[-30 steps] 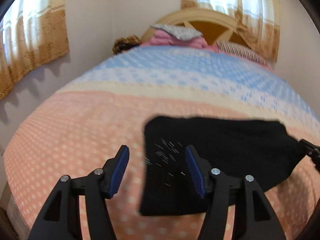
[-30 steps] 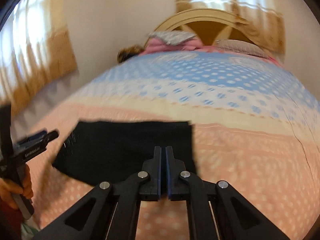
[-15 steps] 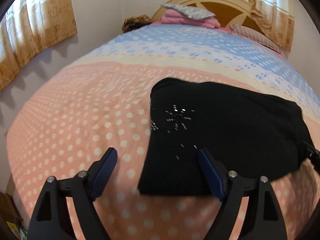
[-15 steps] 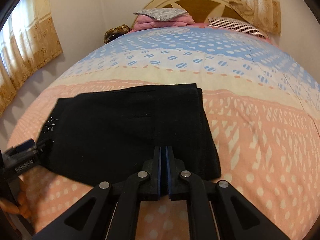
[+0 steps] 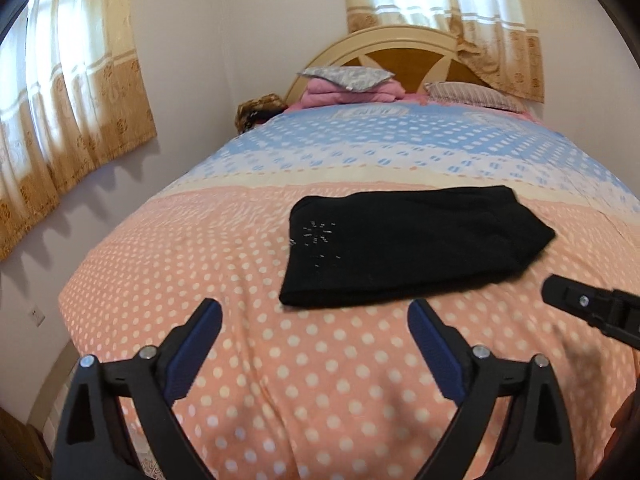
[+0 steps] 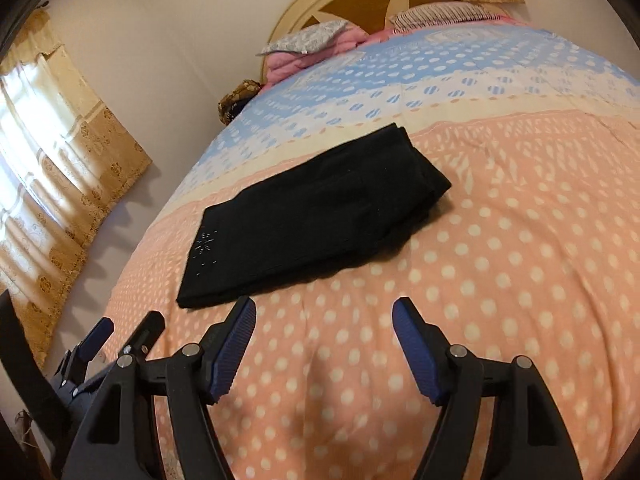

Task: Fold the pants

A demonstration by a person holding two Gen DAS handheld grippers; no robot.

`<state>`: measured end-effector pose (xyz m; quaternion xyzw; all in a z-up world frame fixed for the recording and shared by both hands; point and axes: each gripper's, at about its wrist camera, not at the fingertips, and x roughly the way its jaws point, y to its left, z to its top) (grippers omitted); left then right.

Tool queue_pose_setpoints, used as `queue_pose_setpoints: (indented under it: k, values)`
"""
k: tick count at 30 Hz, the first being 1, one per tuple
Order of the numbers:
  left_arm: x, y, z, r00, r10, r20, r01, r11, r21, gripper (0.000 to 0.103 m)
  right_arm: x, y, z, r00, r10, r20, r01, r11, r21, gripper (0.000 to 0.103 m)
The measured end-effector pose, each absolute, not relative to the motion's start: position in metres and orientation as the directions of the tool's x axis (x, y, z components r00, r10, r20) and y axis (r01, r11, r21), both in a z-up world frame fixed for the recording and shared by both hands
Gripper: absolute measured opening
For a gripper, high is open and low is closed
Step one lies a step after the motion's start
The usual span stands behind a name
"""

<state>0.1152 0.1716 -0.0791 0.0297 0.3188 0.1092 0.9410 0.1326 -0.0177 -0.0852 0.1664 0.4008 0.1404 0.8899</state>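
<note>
right gripper (image 5: 592, 312) cut off at frame edge, brown object (image 5: 258, 111) behind bed unidentifiable

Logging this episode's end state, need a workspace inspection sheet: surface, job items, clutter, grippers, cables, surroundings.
Surface: bed, dotted pink-and-blue bedspread, smooth.
Job's things: black pants folded into a flat rectangle, lying free on the pink part.
Clutter: pink blanket pile with a grey pillow on top, striped pillow, both by the headboard.
Grippers: left gripper and right gripper, fingers spread, holding nothing, short of the pants.
Cables: nothing seen.
Surroundings: curtains, white walls.
</note>
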Motion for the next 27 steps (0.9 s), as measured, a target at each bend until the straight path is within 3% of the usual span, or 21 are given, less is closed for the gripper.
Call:
queue_pose_setpoints:
  k: [16, 21, 27]
  values:
    - [0.076, 0.15, -0.085, 0.719, 0.07, -0.691, -0.091, 0.996, 0.006, 0.098, 0.06, -0.023, -0.048, 0.709, 0.248, -0.66, -0.059, 0.954, 0.295, 0.072]
    - [0.053, 0.152, -0.057, 0.798, 0.041, -0.601, -0.074, 0.997, -0.031, 0.1, 0.028, -0.024, -0.017, 0.82, 0.147, -0.553, -0.021, 0.973, 0.228, 0.072]
    - [0.025, 0.156, -0.025, 0.882, 0.105, -0.459, -0.132, 0.991, -0.027, 0.103, -0.01, -0.02, 0.019, 0.919, 0.106, -0.381, -0.027, 0.978, 0.208, 0.075]
